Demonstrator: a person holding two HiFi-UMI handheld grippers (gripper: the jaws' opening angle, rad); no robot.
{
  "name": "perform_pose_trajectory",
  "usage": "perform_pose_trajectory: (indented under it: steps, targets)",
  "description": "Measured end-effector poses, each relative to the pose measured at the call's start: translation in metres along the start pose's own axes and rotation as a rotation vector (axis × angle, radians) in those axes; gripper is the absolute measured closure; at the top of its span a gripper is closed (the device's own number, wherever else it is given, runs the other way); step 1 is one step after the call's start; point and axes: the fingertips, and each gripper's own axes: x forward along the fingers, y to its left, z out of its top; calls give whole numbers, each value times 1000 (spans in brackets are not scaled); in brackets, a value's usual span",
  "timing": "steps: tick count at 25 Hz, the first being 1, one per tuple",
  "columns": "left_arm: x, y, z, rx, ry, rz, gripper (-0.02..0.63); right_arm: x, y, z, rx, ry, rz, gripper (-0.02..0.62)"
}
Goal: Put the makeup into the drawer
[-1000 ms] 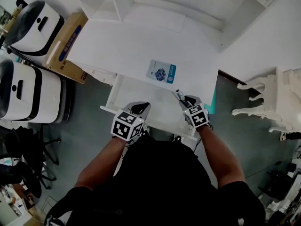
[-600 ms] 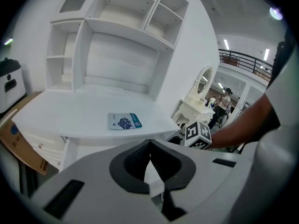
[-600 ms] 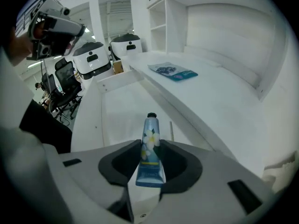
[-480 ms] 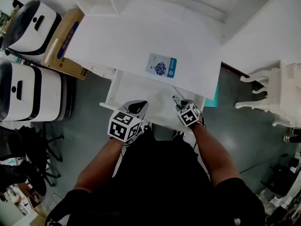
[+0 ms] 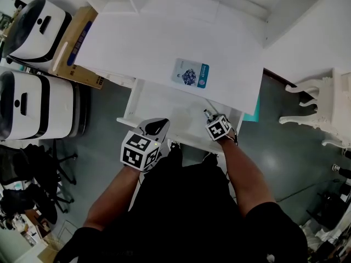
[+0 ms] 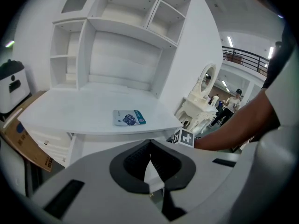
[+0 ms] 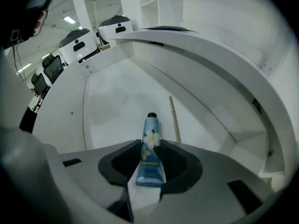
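The desk's drawer (image 5: pixel 164 104) stands pulled out below the white desktop (image 5: pixel 164 43). My right gripper (image 5: pixel 208 114) points steeply down into the drawer's right part, shut on a light blue tube (image 7: pixel 150 148) with a white flower and a black cap. The tube's cap hangs just above the drawer floor (image 7: pixel 117 111). A thin gold pencil (image 7: pixel 174 118) lies on that floor beside it. A blue-and-white sachet (image 5: pixel 190 73) lies on the desktop, and the same sachet (image 6: pixel 129 117) shows in the left gripper view. My left gripper (image 5: pixel 156 126) hovers at the drawer's front rim, shut and empty.
Two white-and-black machines (image 5: pixel 33 106) and a cardboard box (image 5: pixel 77 43) stand left of the desk. A white ornate piece of furniture (image 5: pixel 323 103) stands at the right. White shelves (image 6: pixel 121 36) rise at the desk's back. A black office chair (image 5: pixel 38 174) is at the lower left.
My right gripper has sunk with the tube down into the drawer and tipped more steeply. The left gripper has stayed about where it was.
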Motion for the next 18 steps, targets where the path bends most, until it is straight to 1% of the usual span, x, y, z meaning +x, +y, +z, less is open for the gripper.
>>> perform_pose_trajectory:
  steps: [6, 12, 18]
  targets:
    - [-7, 4, -6, -14, 5, 19, 597, 9, 0, -7, -20, 32, 1, 457]
    - [-10, 8, -6, -20, 0, 32, 597, 10, 0, -8, -26, 27, 4, 457]
    - [-11, 7, -6, -20, -7, 27, 597, 9, -2, -9, -22, 63, 12, 453]
